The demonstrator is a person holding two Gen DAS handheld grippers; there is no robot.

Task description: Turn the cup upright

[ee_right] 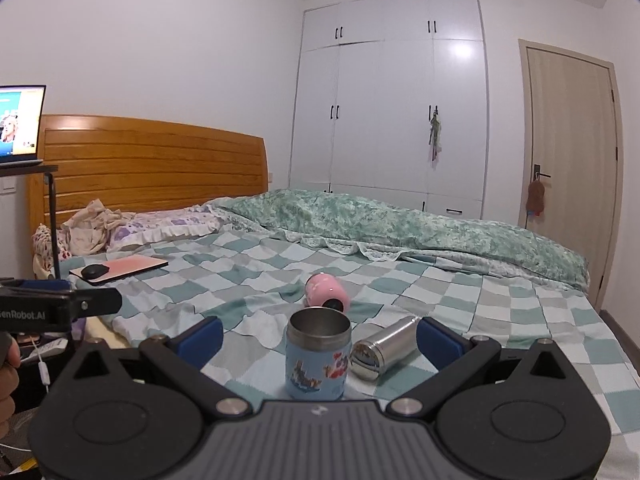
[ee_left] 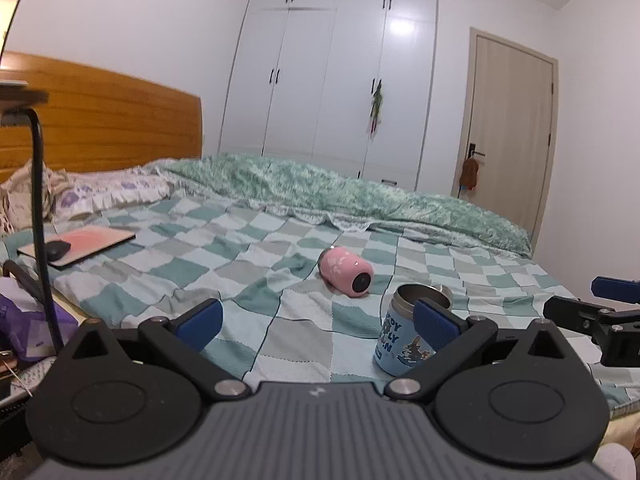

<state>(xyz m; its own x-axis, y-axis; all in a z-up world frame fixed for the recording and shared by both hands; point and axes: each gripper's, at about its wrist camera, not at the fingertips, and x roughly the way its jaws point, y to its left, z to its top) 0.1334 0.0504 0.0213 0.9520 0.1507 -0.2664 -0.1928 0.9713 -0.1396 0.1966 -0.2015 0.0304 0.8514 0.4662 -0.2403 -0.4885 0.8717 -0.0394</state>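
Note:
A light blue cup with cartoon prints stands upright on the checked bed cover, its steel mouth open to the top; it also shows in the left wrist view. A pink cup lies on its side behind it, also in the left wrist view. A silver steel cup lies on its side right of the blue cup. My right gripper is open, the blue cup between its fingers without contact. My left gripper is open and empty, its right finger in front of the blue cup.
A pink laptop with a black mouse lies at the left of the bed. A rolled green quilt runs along the far side. A stand with an open laptop is at the left edge. Wardrobe and door stand behind.

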